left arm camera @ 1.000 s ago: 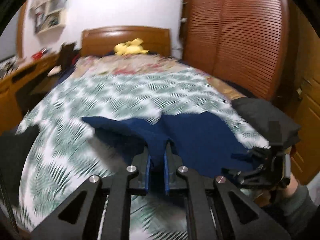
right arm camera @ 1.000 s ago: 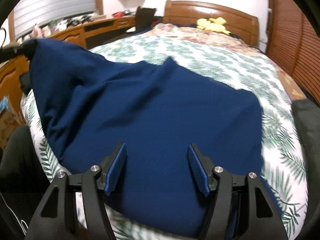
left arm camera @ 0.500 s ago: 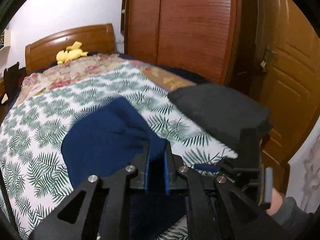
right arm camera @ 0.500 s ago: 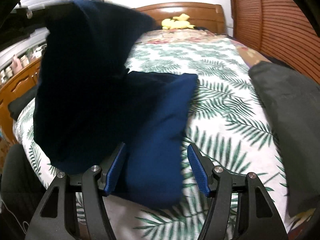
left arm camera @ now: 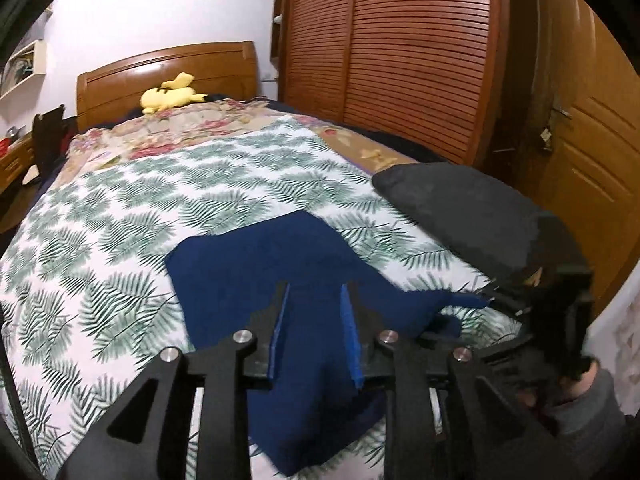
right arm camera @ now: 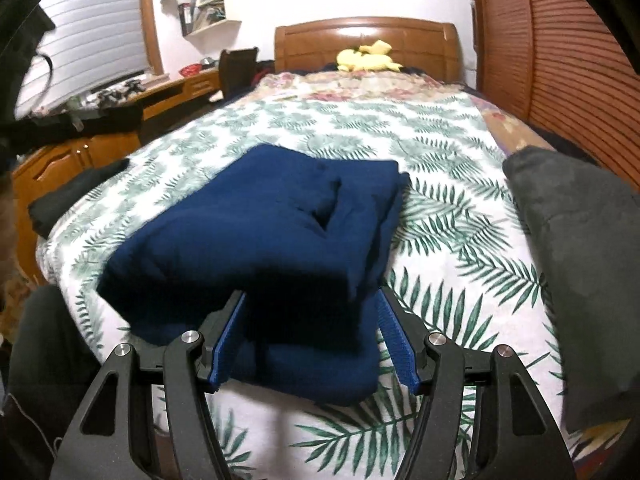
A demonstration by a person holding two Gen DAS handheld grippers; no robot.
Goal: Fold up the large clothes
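1. The navy garment [right arm camera: 256,240] is lying folded over on itself in a thick stack near the foot of the bed [right arm camera: 440,240], on the fern-print sheet [left arm camera: 120,240]. From the left wrist view one corner of it trails off to the right toward the other gripper.
2. Left gripper [left arm camera: 314,312]: the jaws are opening right now. Navy cloth sits in the gap between the blue pads [left arm camera: 348,332], but they look to be clear of it, no longer pinching.
3. Right gripper [right arm camera: 312,320]: jaws spread wide, with the near edge of the stack between them. The pads don't look pressed into the fabric, so no grip as far as I can see.
4. In the left view you can also see the right gripper's black frame at the right edge, with a hand [left arm camera: 588,384] in a grey sleeve [left arm camera: 580,420] behind it.
5. A dark grey garment [left arm camera: 460,208] sits on the right side of the bed, just beside the navy one but not touching.
6. Another dark item [right arm camera: 68,196] lies at the bed's left edge.
7. Up by the wooden headboard [right arm camera: 364,36] there's a yellow plush [right arm camera: 368,58] and a floral cover [left arm camera: 180,136].
8. Slatted wardrobe [left arm camera: 400,60] on the right, wooden desk [right arm camera: 172,88] on the left, cluttered.
9. No readable brands, labels or writing anywhere.
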